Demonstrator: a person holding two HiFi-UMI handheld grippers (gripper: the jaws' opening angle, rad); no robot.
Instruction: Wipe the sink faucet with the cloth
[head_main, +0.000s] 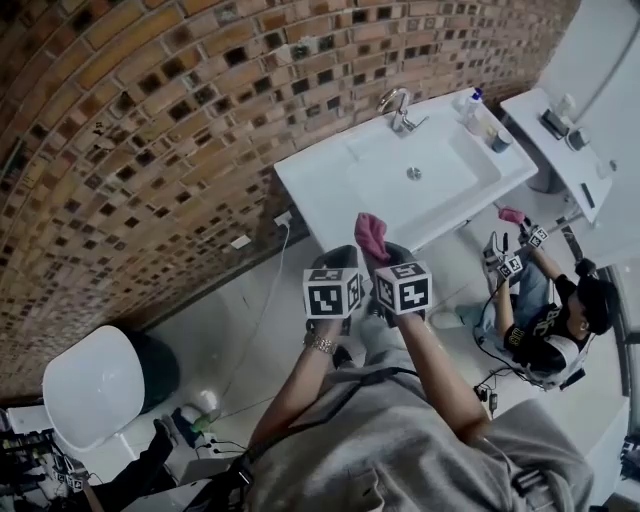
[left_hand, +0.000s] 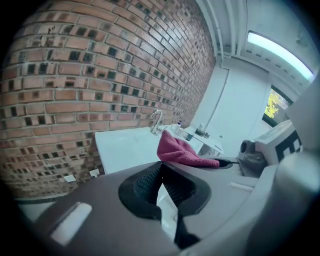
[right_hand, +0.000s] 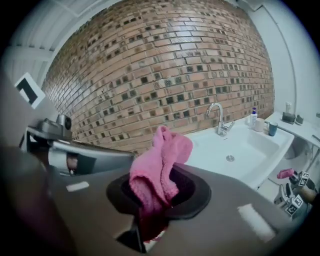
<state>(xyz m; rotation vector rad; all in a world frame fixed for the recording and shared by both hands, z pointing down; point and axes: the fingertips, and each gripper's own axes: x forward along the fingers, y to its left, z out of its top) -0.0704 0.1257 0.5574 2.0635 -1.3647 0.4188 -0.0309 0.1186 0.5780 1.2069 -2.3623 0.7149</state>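
Brick wall (head_main: 150, 130): fills the head view from 9 o'clock round to 12 o'clock. Curved only by the lens.

Sink (head_main: 320, 195): white, set against the wall, at 1 o'clock from both grippers. Looks dry, with nothing in the basin but the drain. Small bottles (head_main: 480, 112) at its 3 o'clock corner.

Seated person (head_main: 545, 325): on the floor at 4 o'clock, well clear of the work.

Right gripper (right_hand: 152, 192): clamped on the cloth, with a fold pinched deep between the jaws. Held low in front of the body, well apart from the sink.

Left gripper (left_hand: 160, 172): just beside the right one, at its 9 o'clock. Tips drawn together, only a thin wedge of gap behind them, nothing held.

Cloth (right_hand: 159, 162): pink terry, bunched. Stands up out of the right jaws and flops over toward 1 o'clock. Not touching sink or faucet.

Faucet (head_main: 398, 108): chrome, curved spout, at the sink's 12 o'clock edge by the wall. Untouched, so wiping not yet begun by the look of it.

Handling, as judgement: light, soft, no stiffness, so likely to fold and drag rather than push. Probably grippy on chrome. Present hold near one end leaves a loose flap for wrapping the spout. A hold nearer the middle probably gives firmer pressure. Main risk: bunch slipping from the jaws on a hard rub.
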